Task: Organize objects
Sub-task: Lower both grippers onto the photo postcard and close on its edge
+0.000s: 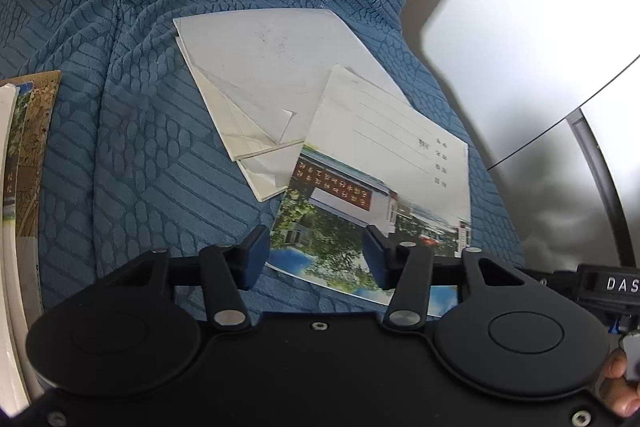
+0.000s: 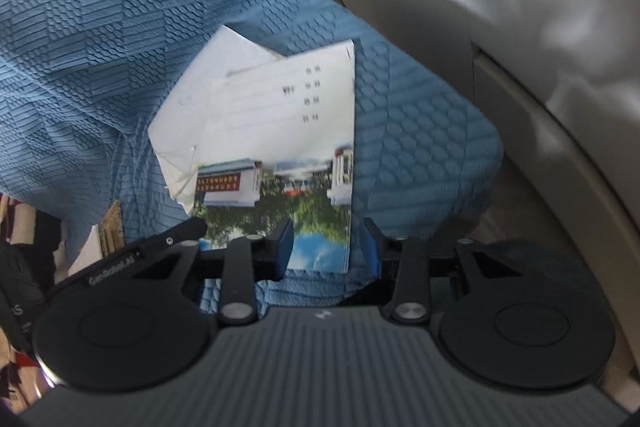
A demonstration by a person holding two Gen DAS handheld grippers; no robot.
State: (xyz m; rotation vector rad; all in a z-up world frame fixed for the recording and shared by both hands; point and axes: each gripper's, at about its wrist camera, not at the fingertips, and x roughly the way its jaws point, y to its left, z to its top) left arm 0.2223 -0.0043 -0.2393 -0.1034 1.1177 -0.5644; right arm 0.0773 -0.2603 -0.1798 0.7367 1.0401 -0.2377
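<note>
A picture booklet [image 1: 372,195] lay on a blue bumpy sofa cover [image 1: 140,147], on top of some white papers [image 1: 260,83]. The left claw [image 1: 316,255] was partly open around the booklet's near edge, and its blue pads did not press on it. The right claw [image 2: 326,247] was partly open too, around the booklet's near right corner, not squeezing. The small print on the booklet was too tiny to read. More books [image 1: 24,155] at the far left were cut off.
</note>
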